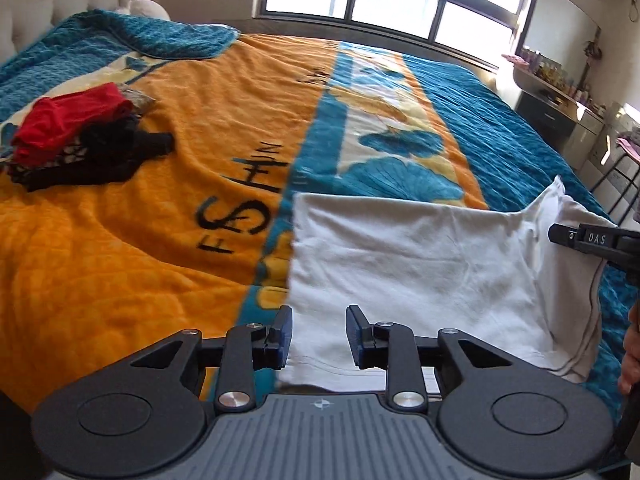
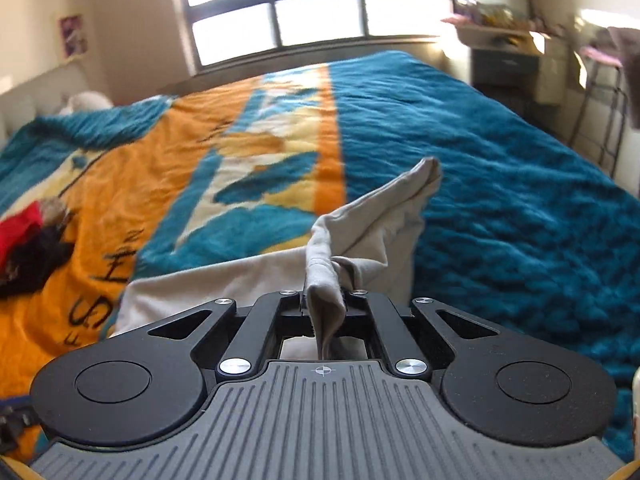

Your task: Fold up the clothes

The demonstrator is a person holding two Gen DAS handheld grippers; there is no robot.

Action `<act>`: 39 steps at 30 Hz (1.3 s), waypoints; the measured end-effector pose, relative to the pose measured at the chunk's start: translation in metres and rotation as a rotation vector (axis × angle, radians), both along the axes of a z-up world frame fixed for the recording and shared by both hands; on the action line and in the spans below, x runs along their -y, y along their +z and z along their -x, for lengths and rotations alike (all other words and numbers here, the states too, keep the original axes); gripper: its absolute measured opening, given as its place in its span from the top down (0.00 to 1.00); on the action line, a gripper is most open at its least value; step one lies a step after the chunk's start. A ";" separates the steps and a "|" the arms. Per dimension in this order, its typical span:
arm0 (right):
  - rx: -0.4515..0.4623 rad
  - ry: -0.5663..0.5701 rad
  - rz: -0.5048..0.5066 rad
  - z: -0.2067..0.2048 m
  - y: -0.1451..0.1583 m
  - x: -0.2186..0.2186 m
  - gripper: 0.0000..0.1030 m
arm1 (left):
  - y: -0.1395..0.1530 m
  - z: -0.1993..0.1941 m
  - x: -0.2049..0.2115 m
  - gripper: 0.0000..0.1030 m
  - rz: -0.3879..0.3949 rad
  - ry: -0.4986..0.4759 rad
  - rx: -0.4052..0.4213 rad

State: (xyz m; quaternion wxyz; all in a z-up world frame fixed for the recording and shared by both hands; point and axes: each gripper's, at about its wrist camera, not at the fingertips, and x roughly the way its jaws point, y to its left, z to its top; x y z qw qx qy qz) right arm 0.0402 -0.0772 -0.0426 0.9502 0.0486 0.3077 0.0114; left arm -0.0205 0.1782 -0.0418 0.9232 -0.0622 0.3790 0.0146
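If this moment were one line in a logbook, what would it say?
left tool: open, over white shirt | right tool: shut on shirt's lifted side | red and black clothes pile: untouched on blanket

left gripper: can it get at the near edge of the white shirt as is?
Probably yes. The left gripper is open, its jaws straddling the near edge of the white shirt, with nothing between them. The right gripper pinches the shirt's far side, clear of that path.
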 end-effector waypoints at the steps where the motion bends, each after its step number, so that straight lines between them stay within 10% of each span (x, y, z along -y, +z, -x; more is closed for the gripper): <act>1: -0.003 0.069 0.032 0.000 -0.002 -0.025 0.97 | 0.001 0.001 -0.011 0.73 -0.003 0.023 0.004; 6: -0.154 0.355 0.115 -0.005 -0.036 -0.128 0.96 | -0.006 0.004 -0.051 0.72 0.013 0.111 -0.018; 10: -0.268 0.383 0.134 -0.006 -0.066 -0.153 0.96 | -0.018 0.007 -0.060 0.72 0.032 0.105 -0.047; 19: -0.269 0.275 -0.283 -0.015 -0.019 -0.119 0.96 | -0.026 0.006 -0.064 0.72 0.062 0.093 -0.055; 26: -0.321 0.376 -0.208 -0.005 -0.022 -0.153 0.95 | -0.022 0.011 -0.071 0.72 0.043 0.124 -0.058; 30: -0.312 0.476 -0.150 0.007 -0.017 -0.156 0.57 | -0.017 0.016 -0.076 0.67 0.038 0.149 -0.040; 32: -0.260 0.469 -0.185 0.016 -0.003 -0.134 0.54 | -0.014 0.018 -0.077 0.66 0.044 0.154 -0.028; 35: -0.174 0.402 -0.218 0.027 0.015 -0.088 0.56 | -0.009 0.019 -0.073 0.67 0.062 0.139 -0.008; 39: -0.110 0.280 -0.142 0.028 0.020 -0.030 0.85 | -0.001 0.013 -0.052 0.87 0.166 0.027 0.080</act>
